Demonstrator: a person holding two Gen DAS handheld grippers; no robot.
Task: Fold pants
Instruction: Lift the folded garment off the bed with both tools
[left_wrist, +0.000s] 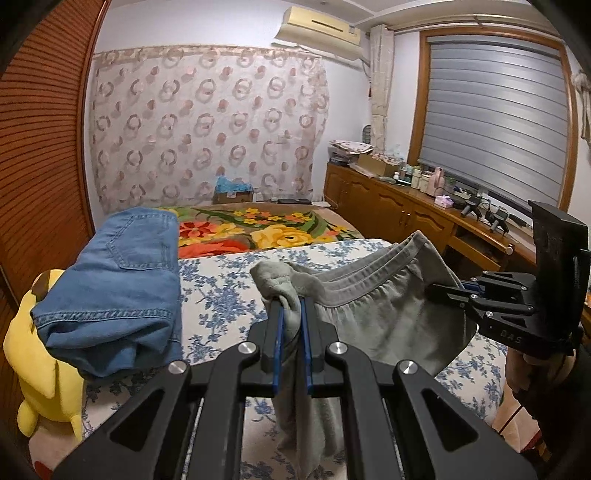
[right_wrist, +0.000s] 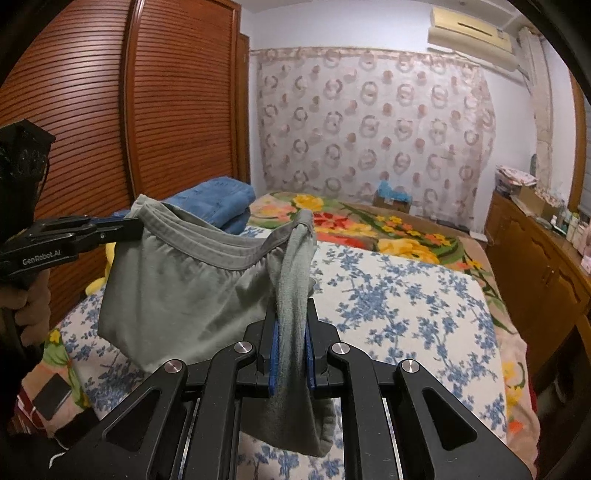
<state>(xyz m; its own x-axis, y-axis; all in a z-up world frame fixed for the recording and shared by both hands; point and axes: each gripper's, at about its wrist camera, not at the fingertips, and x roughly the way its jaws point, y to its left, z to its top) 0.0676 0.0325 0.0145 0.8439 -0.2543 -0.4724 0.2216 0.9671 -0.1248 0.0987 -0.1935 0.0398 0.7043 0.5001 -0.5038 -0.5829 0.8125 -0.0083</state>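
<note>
Grey pants (left_wrist: 388, 306) with an elastic waistband hang in the air above the bed, held up between both grippers. My left gripper (left_wrist: 291, 306) is shut on one waistband end; the cloth bunches between its blue pads and hangs down. My right gripper (right_wrist: 291, 314) is shut on the other waistband end. In the left wrist view the right gripper (left_wrist: 443, 290) shows at the right, clamped on the waistband. In the right wrist view the left gripper (right_wrist: 129, 223) shows at the left, clamped on the pants (right_wrist: 177, 291).
The bed (right_wrist: 399, 306) has a blue-flowered white sheet, and a bright floral blanket (left_wrist: 258, 229) farther back. Folded blue jeans (left_wrist: 118, 288) lie at the left on a yellow plush toy (left_wrist: 40, 369). A louvred wooden wardrobe (right_wrist: 110, 110) stands left, a cluttered wooden sideboard (left_wrist: 424, 210) right.
</note>
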